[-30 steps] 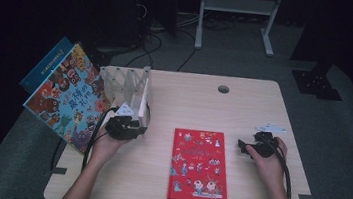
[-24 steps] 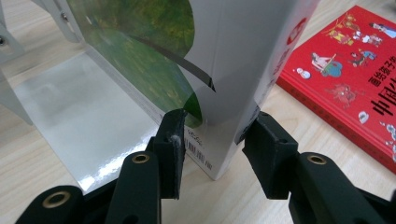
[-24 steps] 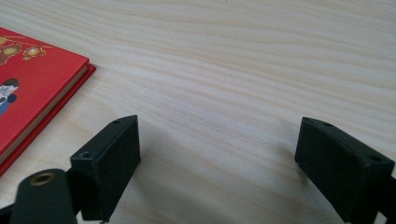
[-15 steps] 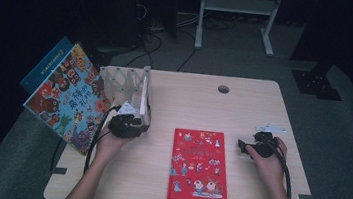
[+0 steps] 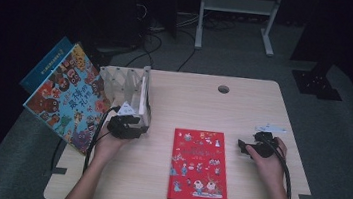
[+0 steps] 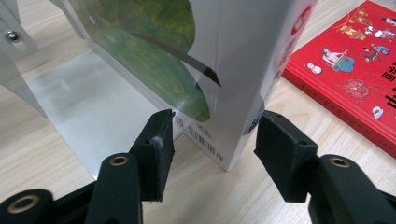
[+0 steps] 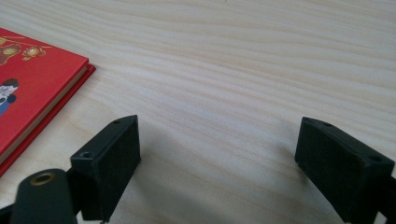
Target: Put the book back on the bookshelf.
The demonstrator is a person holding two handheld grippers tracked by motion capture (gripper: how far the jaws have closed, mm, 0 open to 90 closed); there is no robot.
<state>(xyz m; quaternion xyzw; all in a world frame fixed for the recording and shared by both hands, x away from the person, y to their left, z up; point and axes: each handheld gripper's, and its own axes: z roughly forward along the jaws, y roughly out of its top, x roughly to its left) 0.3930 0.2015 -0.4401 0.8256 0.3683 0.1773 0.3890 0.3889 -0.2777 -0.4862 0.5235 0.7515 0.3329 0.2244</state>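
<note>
Forward since earlier, left claw (image 6: 212,140) gapes around barcoded white book (image 6: 243,74); right claw (image 7: 217,163) spread.

Surface (image 5: 264,104): your pale wood top, round hole at 12 o'clock.
Floor (image 5: 352,129): grey around you.
Frame (image 5: 238,6): white, 12 o'clock.
Light: dim room.

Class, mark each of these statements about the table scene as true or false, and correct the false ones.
1. The red book lies flat on the table. True.
2. The left tongs are clamped shut on the white book. False: the jaws stand open on either side of its corner.
3. The right tongs hold the red book. False: they are open over bare wood beside it.
4. The white book stands upright in the clear rack. True.
</note>
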